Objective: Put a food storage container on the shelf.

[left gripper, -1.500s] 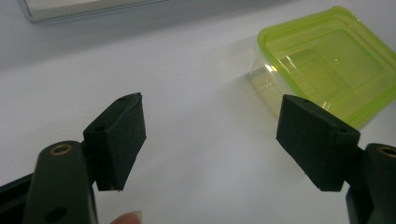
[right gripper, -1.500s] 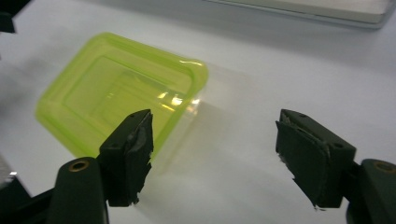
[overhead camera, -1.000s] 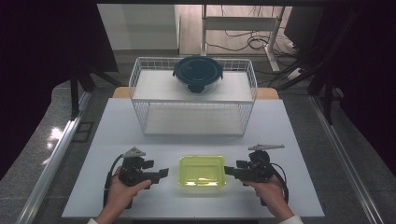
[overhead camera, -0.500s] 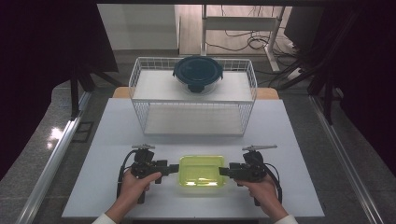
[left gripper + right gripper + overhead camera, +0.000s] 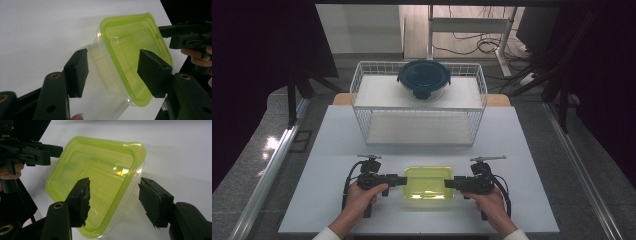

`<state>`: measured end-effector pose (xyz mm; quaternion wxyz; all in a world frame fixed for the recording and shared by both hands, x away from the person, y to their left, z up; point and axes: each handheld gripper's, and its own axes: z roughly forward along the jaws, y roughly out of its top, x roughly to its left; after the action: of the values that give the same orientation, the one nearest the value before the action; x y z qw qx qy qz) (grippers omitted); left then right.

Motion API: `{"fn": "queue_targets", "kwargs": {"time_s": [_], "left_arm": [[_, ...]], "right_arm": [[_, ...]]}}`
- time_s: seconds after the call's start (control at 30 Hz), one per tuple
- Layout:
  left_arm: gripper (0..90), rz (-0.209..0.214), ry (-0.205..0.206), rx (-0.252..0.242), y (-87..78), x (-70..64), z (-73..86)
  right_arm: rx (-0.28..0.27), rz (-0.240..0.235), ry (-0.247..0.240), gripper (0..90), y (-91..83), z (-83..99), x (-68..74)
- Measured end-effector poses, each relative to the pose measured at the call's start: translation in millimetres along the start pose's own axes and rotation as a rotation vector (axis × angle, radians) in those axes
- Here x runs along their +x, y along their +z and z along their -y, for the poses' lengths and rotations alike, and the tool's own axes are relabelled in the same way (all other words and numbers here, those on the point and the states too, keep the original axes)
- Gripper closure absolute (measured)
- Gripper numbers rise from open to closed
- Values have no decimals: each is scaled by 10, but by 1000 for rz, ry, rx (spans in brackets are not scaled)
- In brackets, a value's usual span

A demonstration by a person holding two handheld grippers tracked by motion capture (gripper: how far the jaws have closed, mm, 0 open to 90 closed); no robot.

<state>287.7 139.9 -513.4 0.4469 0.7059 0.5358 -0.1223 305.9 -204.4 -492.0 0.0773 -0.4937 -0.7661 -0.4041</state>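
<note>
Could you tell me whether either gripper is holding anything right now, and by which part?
Nothing is held yet. The left gripper and right gripper each straddle a short end of the green-lidded container, jaws open with gaps showing beside the rim.

Rectangular container (image 5: 428, 182) — clear plastic body closed by a translucent yellow-green lid with rounded corners and a raised rim. It rests flat and upright on the white table, near the front edge — long sides running left to right.
</note>
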Motion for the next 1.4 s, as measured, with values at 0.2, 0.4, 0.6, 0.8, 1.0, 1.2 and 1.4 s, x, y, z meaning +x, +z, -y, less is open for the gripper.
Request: {"fn": "queue_targets", "kwargs": {"time_s": [0.2, 0.4, 0.6, 0.8, 1.0, 1.2, 1.4], "left_arm": [[482, 32, -34, 20, 34, 33, 15], [547, 66, -66, 34, 67, 69, 30], [655, 107, -96, 54, 112, 74, 32], [754, 114, -101, 44, 86, 72, 31], [773, 110, -98, 35, 56, 63, 33], [792, 113, -81, 31, 6, 0, 22], [795, 102, -27, 2, -106, -109, -3]], "right_arm": [[5, 4, 12, 467, 42, 15, -12], [3, -30, 63, 553, 39, 31, -62], [27, -94, 135, 636, 68, 59, -112], [23, -73, 141, 740, 26, 69, -104], [12, -61, 117, 754, 3, 62, -54], [-15, -70, 93, 776, -70, 41, -22], [-46, -74, 53, 777, -156, 21, 67]]}}
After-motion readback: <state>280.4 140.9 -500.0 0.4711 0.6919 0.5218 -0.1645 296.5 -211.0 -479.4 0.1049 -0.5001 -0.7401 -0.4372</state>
